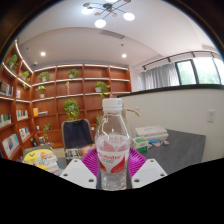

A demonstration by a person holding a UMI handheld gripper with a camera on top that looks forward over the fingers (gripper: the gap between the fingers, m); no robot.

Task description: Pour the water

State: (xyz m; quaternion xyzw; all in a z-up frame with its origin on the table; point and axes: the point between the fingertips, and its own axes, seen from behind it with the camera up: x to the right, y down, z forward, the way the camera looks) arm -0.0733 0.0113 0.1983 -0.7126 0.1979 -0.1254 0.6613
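Observation:
A clear plastic water bottle with a white cap and a red-and-white label stands upright between my gripper's fingers. My gripper is shut on the bottle, with both magenta pads pressing on its lower body at either side. The bottle is held up above a grey table, and its cap reaches to the level of the far shelves. No cup or glass shows in view.
On the table behind the bottle stand a dark laptop-like object, a yellow-and-white item at the left, and stacked books or boxes at the right. Wooden shelves with plants line the far wall.

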